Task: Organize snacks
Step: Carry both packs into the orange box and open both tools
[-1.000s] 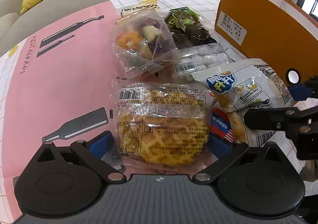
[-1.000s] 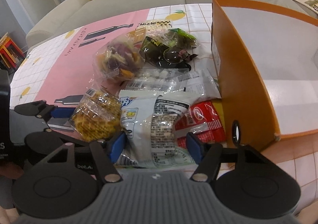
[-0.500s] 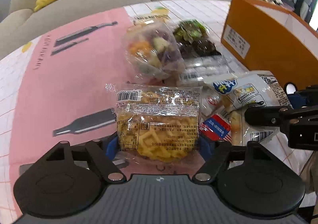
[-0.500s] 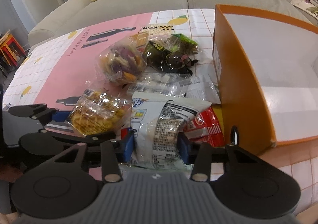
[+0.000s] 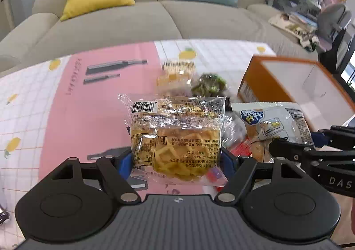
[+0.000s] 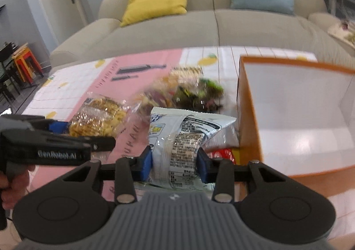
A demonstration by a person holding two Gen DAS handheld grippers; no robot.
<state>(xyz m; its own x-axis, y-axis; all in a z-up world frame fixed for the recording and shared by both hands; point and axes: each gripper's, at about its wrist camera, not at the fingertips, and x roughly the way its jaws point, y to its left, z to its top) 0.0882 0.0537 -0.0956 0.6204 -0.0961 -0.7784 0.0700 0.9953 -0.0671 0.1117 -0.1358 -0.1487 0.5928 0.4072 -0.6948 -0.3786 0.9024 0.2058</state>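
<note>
Two packets come off the worktop (image 5: 66, 117) at once: the left tongs (image 5: 176, 163) are clenched on a clear packet of yellow lattice crisps (image 5: 177, 137), and the right tongs (image 6: 174, 164) are clenched on a pale blue-and-white snack bag (image 6: 179, 137), pinched narrow at its waist. Both sets of jaws have just been closing, each with its packet between the blue pads. Both packets hang clear above the pink-and-white cloth. The rest of the snacks lie in a loose heap near the middle of the worktop: a clear bag of mixed coloured pieces (image 6: 155, 94), a dark green-wrapped packet (image 6: 199, 92) and a checked packet (image 6: 186, 70) beyond them, and a red packet (image 6: 221, 153) just beside the near wall of the orange box (image 6: 244, 117). That box stands open-topped at the worktop's right edge, its white inside bare as far as can be seen. The step in hand appears to be the lift and carry. The next move likely calls for swinging the blue-and-white bag over the box's near rim first, since it hangs just beside it, then letting go inside, with the crisps following from the left without the two tools colliding.
</note>
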